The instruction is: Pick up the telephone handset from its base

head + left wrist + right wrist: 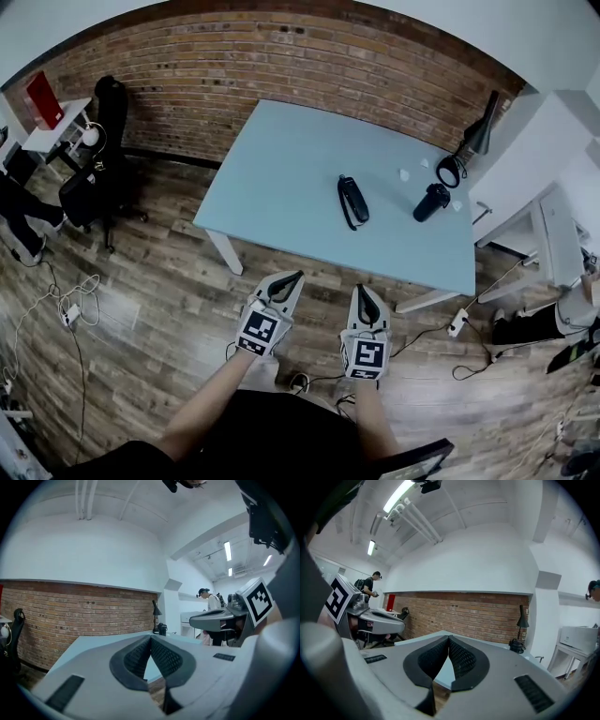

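Note:
The black telephone [352, 201] lies long and narrow near the middle of the pale blue table [281, 178]; from here I cannot separate the handset from its base. My left gripper [296, 277] and right gripper [362, 291] hover side by side over the wooden floor, short of the table's near edge, pointing toward it. Both are shut with nothing between the pads. In the left gripper view the closed jaws [151, 637] face the tabletop, and in the right gripper view the closed jaws [449, 638] do the same. The phone is hidden in both gripper views.
A black cylindrical object [432, 202] and a black desk lamp [478, 139] stand at the table's right end, with small white scraps [404, 174] nearby. A brick wall [281, 56] runs behind. Cables [70, 309] lie on the floor at left, white desks [553, 234] at right.

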Demonstrator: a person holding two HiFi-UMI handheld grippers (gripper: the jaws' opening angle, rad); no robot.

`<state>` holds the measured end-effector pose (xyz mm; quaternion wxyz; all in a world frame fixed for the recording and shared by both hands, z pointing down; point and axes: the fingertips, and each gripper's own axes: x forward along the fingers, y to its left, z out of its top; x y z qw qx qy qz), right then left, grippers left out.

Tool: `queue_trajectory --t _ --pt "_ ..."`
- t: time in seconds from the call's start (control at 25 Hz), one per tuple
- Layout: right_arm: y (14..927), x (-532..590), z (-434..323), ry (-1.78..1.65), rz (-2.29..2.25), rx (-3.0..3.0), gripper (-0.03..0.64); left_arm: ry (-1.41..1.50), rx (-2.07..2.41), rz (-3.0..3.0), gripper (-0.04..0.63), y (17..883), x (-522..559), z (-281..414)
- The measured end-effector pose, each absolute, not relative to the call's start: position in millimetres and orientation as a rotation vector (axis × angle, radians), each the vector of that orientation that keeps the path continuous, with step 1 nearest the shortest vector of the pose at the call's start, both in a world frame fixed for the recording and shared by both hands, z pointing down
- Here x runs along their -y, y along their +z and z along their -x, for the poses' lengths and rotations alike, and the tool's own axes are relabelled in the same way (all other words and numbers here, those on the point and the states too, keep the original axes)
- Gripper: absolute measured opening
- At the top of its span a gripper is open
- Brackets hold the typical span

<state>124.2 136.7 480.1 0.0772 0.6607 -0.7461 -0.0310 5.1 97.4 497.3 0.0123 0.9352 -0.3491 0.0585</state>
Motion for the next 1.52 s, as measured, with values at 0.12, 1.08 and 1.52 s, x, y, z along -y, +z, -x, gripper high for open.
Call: queue_trajectory --t 0.12,1.08,1.52 --pt "476.3 -116.4 -120.9 -0.092 -1.987 2.209 0.014 0.169 1.058 -2.916 0.021 497.2 -73.1 -0.4" --pt "486.2 12.5 -105.9 -0.047 -1.951 2.241 0.014 0.17 0.971 -2.916 0.021 504.7 40.9 8.5" --pt "505.3 69.7 -184.2 0.046 -1.954 2.318 0.014 0.252 1.093 -2.861 0.021 506.9 94.6 -45.1"
